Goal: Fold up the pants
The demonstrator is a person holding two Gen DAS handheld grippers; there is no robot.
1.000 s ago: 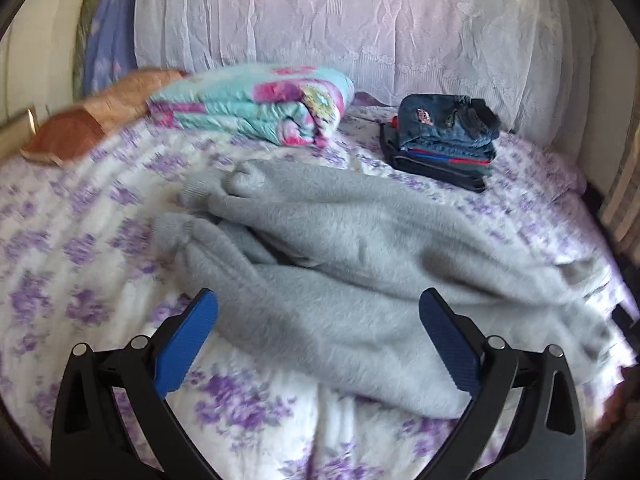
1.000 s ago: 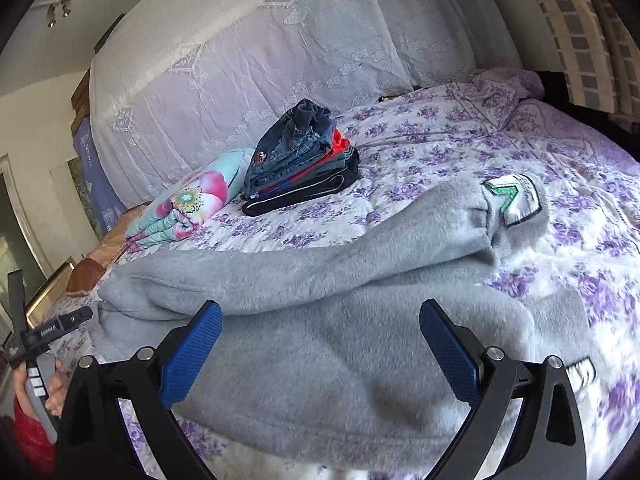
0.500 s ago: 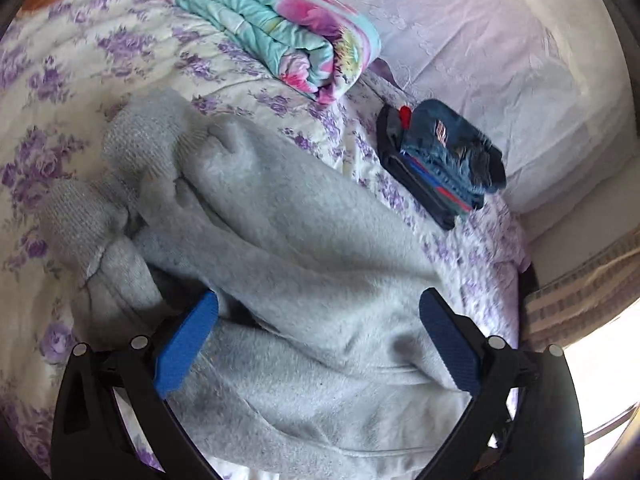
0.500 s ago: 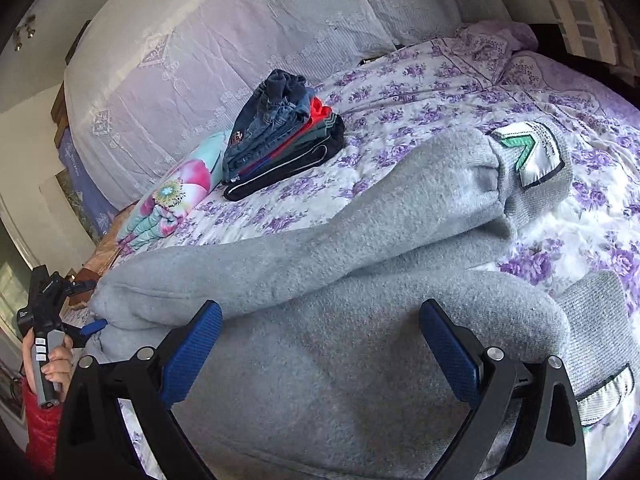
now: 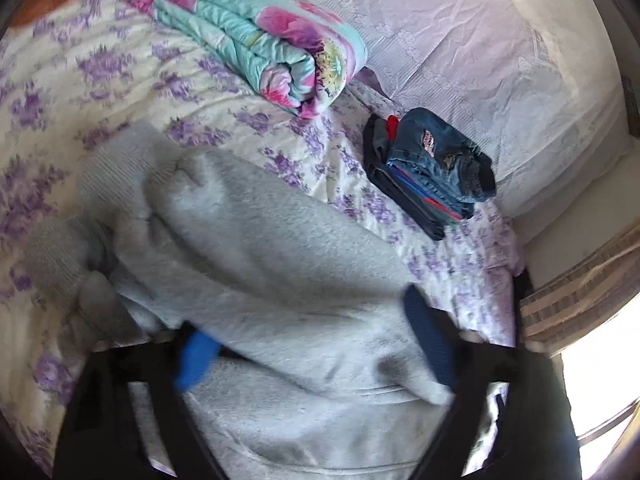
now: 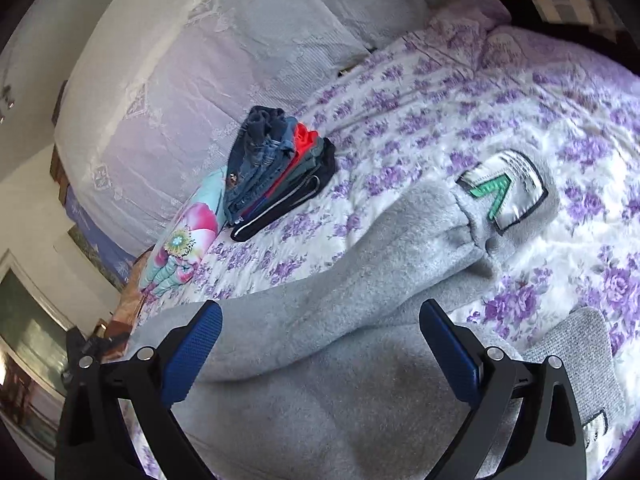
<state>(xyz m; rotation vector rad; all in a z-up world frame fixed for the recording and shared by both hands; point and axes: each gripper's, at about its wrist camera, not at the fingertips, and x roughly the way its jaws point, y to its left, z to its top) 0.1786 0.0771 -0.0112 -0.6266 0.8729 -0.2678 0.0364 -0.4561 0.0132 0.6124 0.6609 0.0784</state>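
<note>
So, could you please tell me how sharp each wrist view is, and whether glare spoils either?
Left wrist view: the left gripper is motion-blurred, its jaws closing with the grey pants between them; a blown-out window patch sits at lower right. Right wrist view: sharp, the right gripper open and crisp, no glare; fisheye bends the bed.

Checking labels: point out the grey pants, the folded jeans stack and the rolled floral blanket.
grey pants (image 6: 360, 288), right wrist view, upper leg.
folded jeans stack (image 5: 436, 156), left wrist view, top denim.
rolled floral blanket (image 5: 256, 36), left wrist view, top surface.
</note>
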